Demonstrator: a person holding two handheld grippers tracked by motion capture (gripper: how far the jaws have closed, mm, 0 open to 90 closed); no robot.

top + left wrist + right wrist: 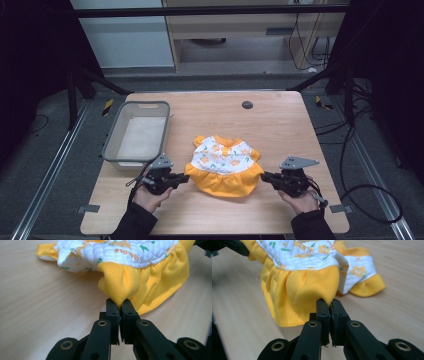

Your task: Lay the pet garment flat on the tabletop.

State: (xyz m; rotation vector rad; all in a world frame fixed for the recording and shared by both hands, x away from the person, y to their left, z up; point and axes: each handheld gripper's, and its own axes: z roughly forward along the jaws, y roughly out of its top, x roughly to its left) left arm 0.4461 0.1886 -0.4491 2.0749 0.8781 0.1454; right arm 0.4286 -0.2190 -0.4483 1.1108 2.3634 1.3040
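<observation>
Your left gripper (186,179) is pinched shut on the left corner of the yellow skirt of the small dress (224,164), and your right gripper (264,176) is clamped on the skirt's right corner. The dress lies flat near the middle of the worktop (280,125), a little toward you, with the grey bin (136,132) just to its left. In both gripper views only a thin fold of yellow fabric sits between the jaw tips. That is the weak point: lift or stretch sharply and a corner may slip out, leaving the dress dangling from one side. Pulling unevenly could also twist it.
</observation>
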